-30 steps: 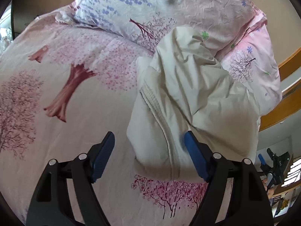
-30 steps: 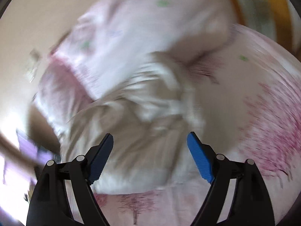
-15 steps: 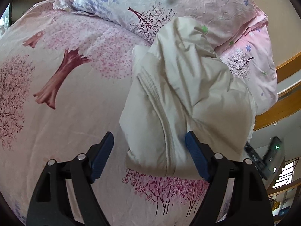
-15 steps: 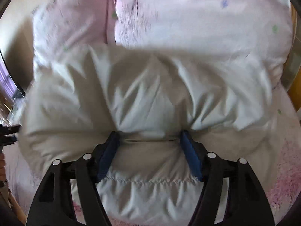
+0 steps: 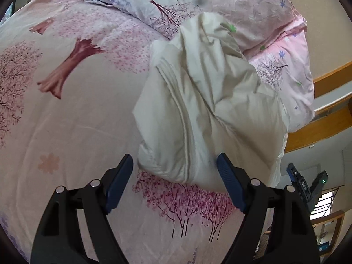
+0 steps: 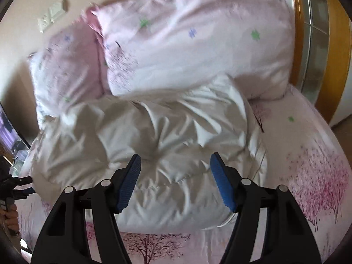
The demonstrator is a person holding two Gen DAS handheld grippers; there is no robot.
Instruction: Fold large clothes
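Observation:
A cream puffy jacket [image 5: 204, 114] lies folded in a bundle on the pink tree-print bed sheet [image 5: 72, 136], its far end against the pillows. My left gripper [image 5: 176, 176] is open and empty, held just short of the jacket's near edge. In the right wrist view the same jacket [image 6: 154, 145] fills the middle. My right gripper [image 6: 176, 176] is open and empty, hovering over the jacket's near part; I cannot tell whether it touches the fabric.
Pink floral pillows [image 5: 246, 11] are stacked at the head of the bed and show in the right wrist view [image 6: 193, 44]. A wooden bed frame [image 5: 319, 129] runs along the right. The right gripper's body [image 5: 308, 187] shows beyond the bed edge.
My right gripper has opened wider and pulled back a little from the jacket it was pressed into. My left gripper has drawn back slightly, still open.

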